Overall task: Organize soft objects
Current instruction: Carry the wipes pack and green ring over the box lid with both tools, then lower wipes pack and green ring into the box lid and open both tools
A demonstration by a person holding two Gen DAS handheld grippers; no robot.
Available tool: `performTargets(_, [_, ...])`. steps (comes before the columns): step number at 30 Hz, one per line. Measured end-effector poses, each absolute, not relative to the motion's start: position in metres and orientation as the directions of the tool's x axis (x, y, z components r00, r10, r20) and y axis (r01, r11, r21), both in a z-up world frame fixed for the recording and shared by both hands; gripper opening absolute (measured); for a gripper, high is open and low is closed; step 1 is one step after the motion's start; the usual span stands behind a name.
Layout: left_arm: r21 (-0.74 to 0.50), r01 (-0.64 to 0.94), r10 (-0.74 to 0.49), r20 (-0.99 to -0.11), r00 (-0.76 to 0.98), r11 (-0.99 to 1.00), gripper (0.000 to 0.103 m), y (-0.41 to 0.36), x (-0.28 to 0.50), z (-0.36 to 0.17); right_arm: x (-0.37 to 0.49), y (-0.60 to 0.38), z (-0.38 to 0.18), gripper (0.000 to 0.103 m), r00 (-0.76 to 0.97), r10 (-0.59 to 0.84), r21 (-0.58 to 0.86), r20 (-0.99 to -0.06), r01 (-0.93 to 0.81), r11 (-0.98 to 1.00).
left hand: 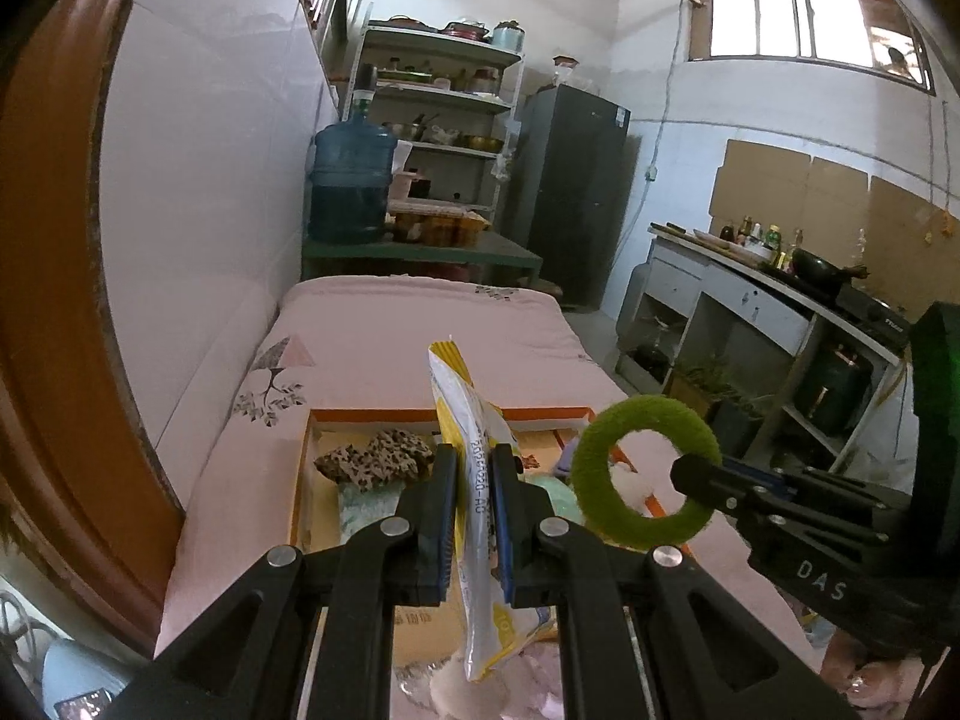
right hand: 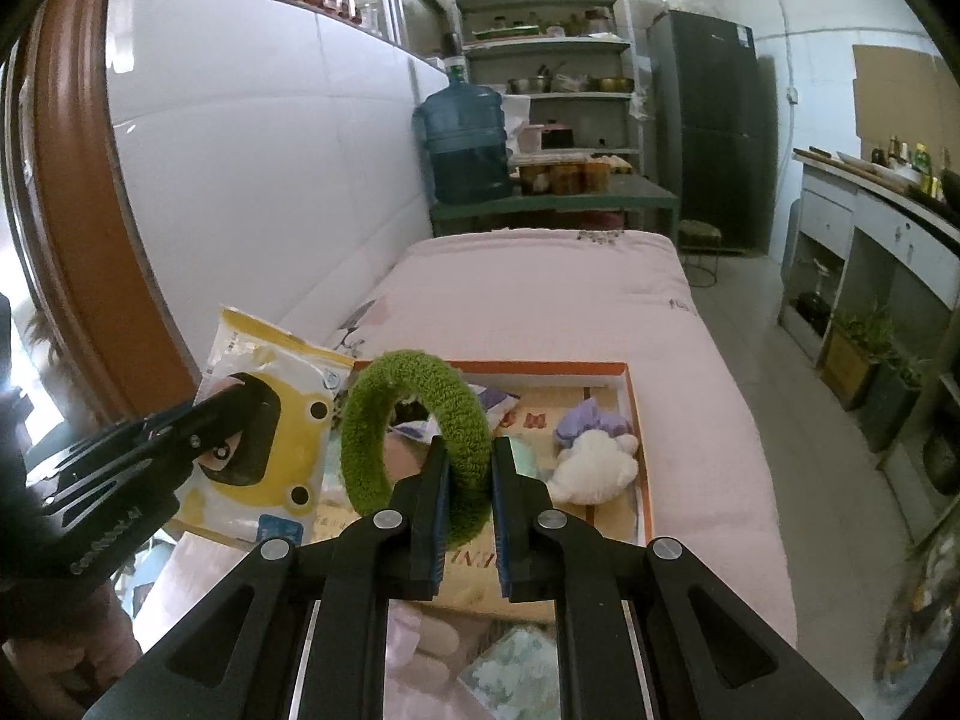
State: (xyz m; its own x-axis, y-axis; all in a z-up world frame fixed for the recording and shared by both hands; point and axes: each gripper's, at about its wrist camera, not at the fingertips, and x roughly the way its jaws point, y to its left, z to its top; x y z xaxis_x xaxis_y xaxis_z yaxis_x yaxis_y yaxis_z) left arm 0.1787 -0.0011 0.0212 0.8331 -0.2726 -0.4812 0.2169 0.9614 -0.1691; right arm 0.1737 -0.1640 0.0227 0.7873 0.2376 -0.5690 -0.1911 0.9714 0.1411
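Observation:
My left gripper (left hand: 474,468) is shut on a yellow-and-white wet-wipe packet (left hand: 465,420), held upright above the orange-rimmed cardboard box (left hand: 372,415). The packet also shows at the left of the right wrist view (right hand: 264,438), with the left gripper (right hand: 240,402) on it. My right gripper (right hand: 471,462) is shut on a fuzzy green ring (right hand: 414,432), held above the same box (right hand: 636,420). The ring and right gripper also show in the left wrist view (left hand: 645,471). In the box lie a leopard-print cloth (left hand: 375,459), a white plush toy (right hand: 594,468) and a purple soft item (right hand: 585,420).
The box sits on a pink-covered bed (right hand: 570,300) against a white wall. A blue water bottle (right hand: 465,144), metal shelves (right hand: 540,60) and a dark fridge (right hand: 708,120) stand beyond. A kitchen counter (right hand: 888,222) runs along the right. Loose soft items lie below the grippers.

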Motion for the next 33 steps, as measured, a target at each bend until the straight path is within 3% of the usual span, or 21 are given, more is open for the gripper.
performTargets(33, [-0.173,0.188,-0.250,-0.499,0.829,0.967,0.011,-0.009,0.244,0.008,0.240,-0.186,0.005,0.012,0.782,0.206,0.160,-0.589,-0.138,0.978])
